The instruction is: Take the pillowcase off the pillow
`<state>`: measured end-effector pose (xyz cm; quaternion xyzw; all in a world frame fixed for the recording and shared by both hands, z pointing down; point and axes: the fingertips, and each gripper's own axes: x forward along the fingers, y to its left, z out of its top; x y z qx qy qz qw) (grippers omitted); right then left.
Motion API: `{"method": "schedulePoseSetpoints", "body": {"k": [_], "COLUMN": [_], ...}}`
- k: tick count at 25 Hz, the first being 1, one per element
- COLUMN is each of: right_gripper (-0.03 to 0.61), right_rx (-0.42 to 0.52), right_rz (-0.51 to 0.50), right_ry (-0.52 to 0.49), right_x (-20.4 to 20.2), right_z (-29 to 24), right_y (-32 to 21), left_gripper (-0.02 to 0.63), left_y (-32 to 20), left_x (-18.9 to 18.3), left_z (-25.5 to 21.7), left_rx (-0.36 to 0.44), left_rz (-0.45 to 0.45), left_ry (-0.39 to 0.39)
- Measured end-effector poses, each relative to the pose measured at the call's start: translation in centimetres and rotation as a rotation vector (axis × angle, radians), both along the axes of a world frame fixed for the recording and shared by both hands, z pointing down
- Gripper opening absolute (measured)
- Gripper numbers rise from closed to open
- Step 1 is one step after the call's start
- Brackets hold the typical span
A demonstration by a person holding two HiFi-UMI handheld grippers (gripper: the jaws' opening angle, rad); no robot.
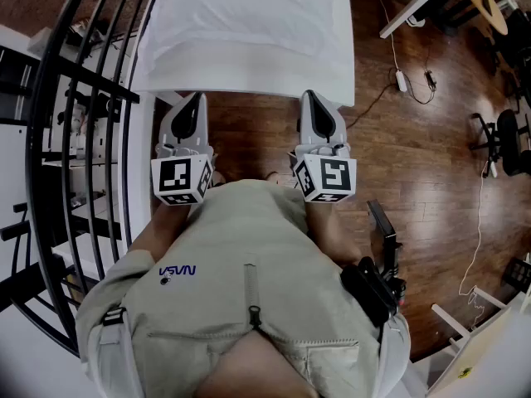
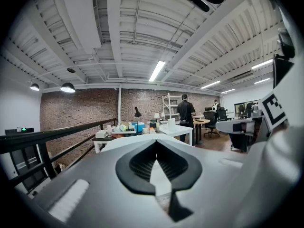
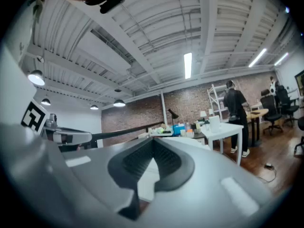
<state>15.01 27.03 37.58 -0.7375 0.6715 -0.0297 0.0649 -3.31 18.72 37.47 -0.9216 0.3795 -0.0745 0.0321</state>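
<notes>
A white pillow in its pillowcase [image 1: 249, 19] lies on a white table [image 1: 249, 85] straight ahead of me. My left gripper [image 1: 195, 99] and right gripper [image 1: 312, 98] are held level side by side, their tips just at the table's near edge, apart from the pillow. Both are shut with nothing between the jaws. In the left gripper view the left gripper [image 2: 156, 142] shows its jaws met at the tip, with a strip of the white table behind them. The right gripper view shows the right gripper [image 3: 153, 141] closed the same way.
A black railing [image 1: 83, 98] runs along the left. The floor [image 1: 415, 164] is dark wood, with cables [image 1: 406, 81] and office chairs [image 1: 508, 139] to the right. Farther back a person [image 3: 235, 106] stands by a cluttered white desk [image 3: 213, 129].
</notes>
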Motion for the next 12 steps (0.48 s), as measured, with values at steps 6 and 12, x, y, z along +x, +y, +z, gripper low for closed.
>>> {"method": "schedulePoseSetpoints", "body": {"k": [6,12], "right_gripper": [0.000,0.000], "right_rx": [-0.006,-0.037], "right_rz": [-0.015,-0.028], "right_ry": [-0.013,-0.017], "right_x": [3.6,2.8], "right_z": [0.6,0.9], "right_y": [0.8,-1.5], "left_gripper": [0.006,0.006], "left_y": [1.8,-0.6], "left_x": [2.9,2.4], "left_z": [0.7,0.9], "left_rx": [-0.008,-0.030], "left_rz": [-0.007,-0.008], "left_ry": [-0.026,-0.032]}}
